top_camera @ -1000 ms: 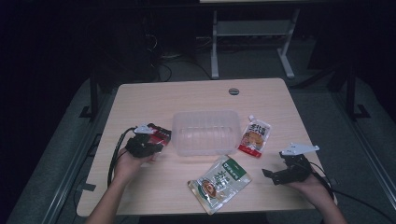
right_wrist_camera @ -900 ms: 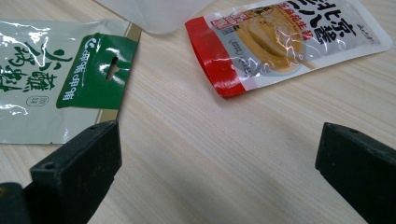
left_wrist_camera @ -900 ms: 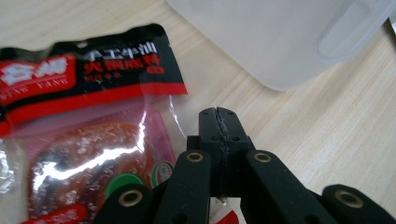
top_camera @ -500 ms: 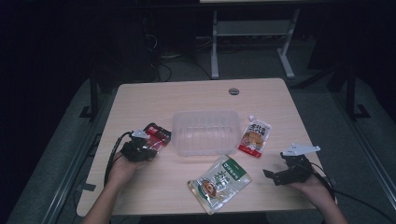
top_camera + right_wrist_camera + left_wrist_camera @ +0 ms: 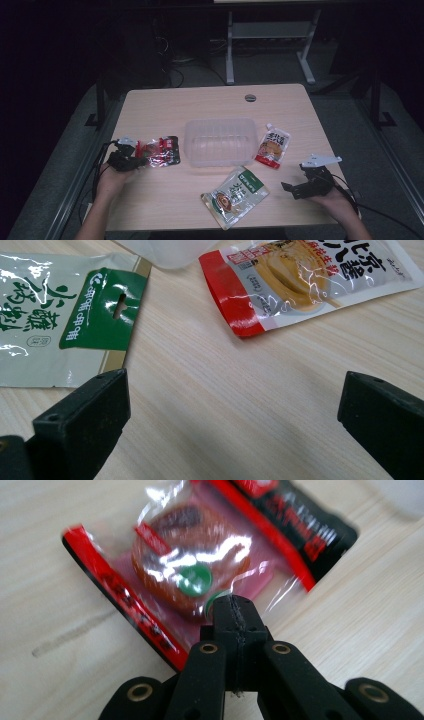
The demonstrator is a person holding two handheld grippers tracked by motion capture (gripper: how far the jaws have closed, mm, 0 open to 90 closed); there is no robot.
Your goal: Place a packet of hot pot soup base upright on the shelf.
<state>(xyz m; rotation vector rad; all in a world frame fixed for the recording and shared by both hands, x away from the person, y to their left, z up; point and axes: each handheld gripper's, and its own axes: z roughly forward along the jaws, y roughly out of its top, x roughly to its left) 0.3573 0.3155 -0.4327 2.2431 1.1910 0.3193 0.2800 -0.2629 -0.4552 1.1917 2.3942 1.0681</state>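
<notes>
Now left gripper (image 5: 232,611) clamped on clear edge of red-and-black plastic snack packet (image 5: 200,565), lying on table's left side beside clear plastic tub (image 5: 220,141). Right gripper (image 5: 235,405) w/ jaws wide, over bare wood near green-white pouch (image 5: 60,315) & red-white sauce pouch (image 5: 300,275).

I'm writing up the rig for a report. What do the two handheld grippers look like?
The left gripper and the right gripper are black, each with two jaws fixed by brass-coloured rivets. The right carries a grey three-cornered plate. A black cable trails from it. Forearms are bare.
</notes>
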